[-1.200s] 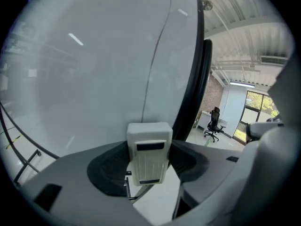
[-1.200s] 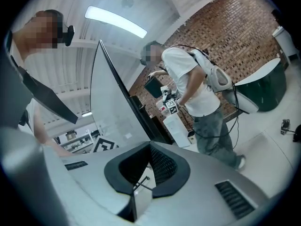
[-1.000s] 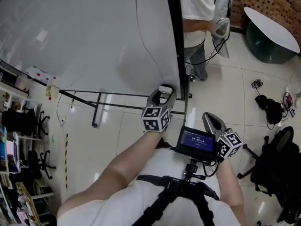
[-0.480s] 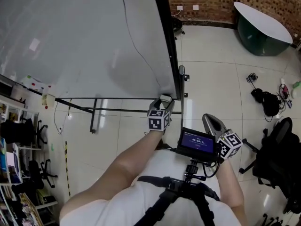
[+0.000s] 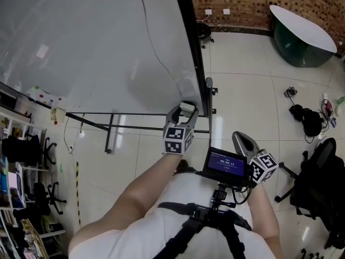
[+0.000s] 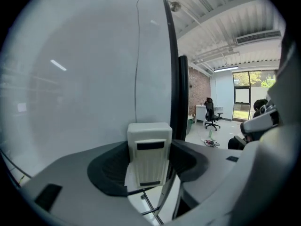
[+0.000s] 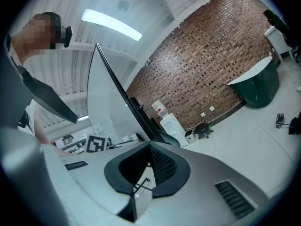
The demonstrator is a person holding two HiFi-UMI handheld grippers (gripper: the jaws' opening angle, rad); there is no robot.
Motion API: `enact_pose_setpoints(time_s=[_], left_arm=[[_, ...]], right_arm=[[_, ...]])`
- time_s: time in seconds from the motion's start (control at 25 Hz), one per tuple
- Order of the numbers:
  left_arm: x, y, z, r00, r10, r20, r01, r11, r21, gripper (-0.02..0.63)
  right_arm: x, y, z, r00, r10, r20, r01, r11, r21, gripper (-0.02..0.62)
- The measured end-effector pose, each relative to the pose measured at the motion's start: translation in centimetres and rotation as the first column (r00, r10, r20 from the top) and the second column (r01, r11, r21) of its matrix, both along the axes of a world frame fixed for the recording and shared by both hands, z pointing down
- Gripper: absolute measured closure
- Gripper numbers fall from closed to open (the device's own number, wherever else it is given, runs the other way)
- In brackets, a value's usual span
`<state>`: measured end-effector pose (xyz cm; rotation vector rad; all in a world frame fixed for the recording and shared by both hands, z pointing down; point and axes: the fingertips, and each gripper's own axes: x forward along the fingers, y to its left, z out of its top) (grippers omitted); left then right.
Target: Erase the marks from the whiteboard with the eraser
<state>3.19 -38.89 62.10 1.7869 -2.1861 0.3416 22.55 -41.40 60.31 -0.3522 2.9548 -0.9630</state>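
Quick tally: one whiteboard (image 5: 97, 42), and one long thin pen line (image 5: 156, 50) running down it. One eraser (image 6: 149, 149). Two grippers, so one left gripper (image 5: 183, 111) and one right gripper (image 5: 241, 136), and two marker cubes (image 5: 177, 138), one per gripper. One small screen (image 5: 226, 163) on the chest mount. One white-topped table (image 5: 302, 28) over by the brick wall, plus two wall sockets (image 5: 207, 12) on that wall. The head view gives three black office chairs (image 5: 21, 142): two at the left, one at the right. One water dispenser (image 7: 171, 124) shows in the right gripper view.
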Motion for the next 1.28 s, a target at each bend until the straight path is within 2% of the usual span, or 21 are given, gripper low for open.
enact_pose_setpoints(time_s=[0.12,0.28,0.36,0.52,0.64,0.84,1.12,1.28], left_arm=[[-0.3,0.2,-4.4,0.998,-0.024,0.056,0.021,0.998,0.063,0.344],[-0.6,0.8,-7.3,0.997,-0.061,0.057,0.056,0.994,0.094,0.344],[-0.6,1.0,-5.8,0.997,-0.074,0.009,0.073,0.996,0.053,0.344],[-1.2,1.4,-0.5,0.987,-0.112,-0.120,0.102,0.991,-0.088,0.344],[-1.7,1.3,0.3,0.987,-0.128,-0.094,0.118,0.987,-0.106,0.344],[-1.2,0.8,-3.4,0.992,-0.119,-0.027,0.119,0.993,-0.027,0.344],[-0.4,0.3,-12.2,0.991,-0.117,0.069,0.106,0.984,0.142,0.344],[-0.1,0.4,-13.6,0.988,-0.107,0.108,0.087,0.981,0.171,0.344]], right_arm=[[-0.6,0.1,-0.1,1.000,-0.028,0.010,0.028,1.000,-0.005,0.575],[-1.3,0.6,-0.7,0.998,-0.052,0.025,0.052,0.999,-0.005,0.575],[-1.1,0.6,-0.7,0.998,-0.053,0.031,0.053,0.999,-0.010,0.575],[-0.8,0.4,-0.8,0.998,-0.043,0.035,0.044,0.999,-0.020,0.575],[-0.3,0.2,-0.8,0.999,-0.029,0.034,0.030,0.999,-0.030,0.575],[0.7,0.0,-0.5,0.999,-0.024,0.035,0.026,0.999,-0.044,0.575],[0.1,0.3,-0.4,0.997,-0.057,0.049,0.059,0.997,-0.053,0.575],[-0.3,0.6,-1.3,0.994,-0.097,0.056,0.098,0.995,-0.020,0.575]])
